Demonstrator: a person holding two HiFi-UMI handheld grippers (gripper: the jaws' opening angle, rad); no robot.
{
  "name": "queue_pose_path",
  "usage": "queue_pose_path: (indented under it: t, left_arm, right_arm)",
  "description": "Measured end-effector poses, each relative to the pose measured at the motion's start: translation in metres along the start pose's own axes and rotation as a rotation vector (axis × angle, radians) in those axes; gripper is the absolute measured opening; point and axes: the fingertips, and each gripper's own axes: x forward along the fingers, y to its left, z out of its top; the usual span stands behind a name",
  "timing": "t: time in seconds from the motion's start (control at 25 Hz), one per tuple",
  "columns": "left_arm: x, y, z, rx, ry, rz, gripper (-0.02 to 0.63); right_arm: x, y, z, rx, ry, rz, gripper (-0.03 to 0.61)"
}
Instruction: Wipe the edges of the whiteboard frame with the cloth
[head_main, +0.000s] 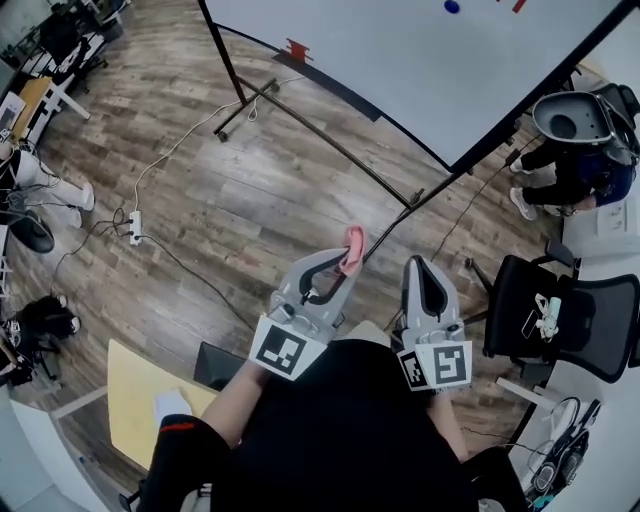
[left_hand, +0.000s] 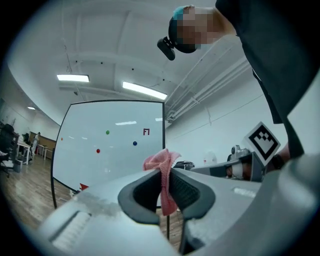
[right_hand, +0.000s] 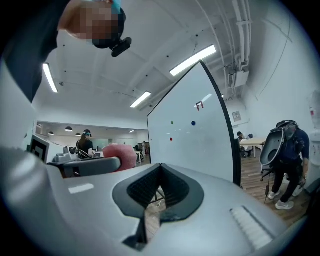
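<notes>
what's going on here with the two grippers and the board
A person stands in front of a whiteboard with a gripper in each hand. The left gripper is clamped on a pink cloth, which pokes up out of its jaws. The right gripper is shut with nothing in it. Both are held in the air short of the board, so the cloth is not touching the black frame yet.
</notes>
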Motion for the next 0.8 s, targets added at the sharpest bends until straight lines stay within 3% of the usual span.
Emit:
queue_pose_path:
  t: [0.12, 0.44, 0.56, 0.8]
  left_arm:
    - [0.010, 0.016, -0.002, 0.029, -0.005, -0.050, 0.041]
    - [0.053, 0.035, -0.014, 0.003, 0.004, -0.137, 0.041]
    - [0.076, 0.038, -0.026, -0.025, 0.030, -0.153, 0.041]
    - [0.130, 0.042, -0.037, 0.009, 0.040, -0.218, 0.041]
  right_arm:
    - [0.015, -0.006, -0.001, -0.012, -0.003, -0.056, 0.002]
    - [0.043, -0.034, -0.009, -0.022, 0.019, -0.123, 0.002]
    - [0.052, -0.056, -0.016, -0.015, 0.032, -0.152, 0.002]
    - [0.078, -0.108, -0.018, 0.006, 0.037, -0.205, 0.002]
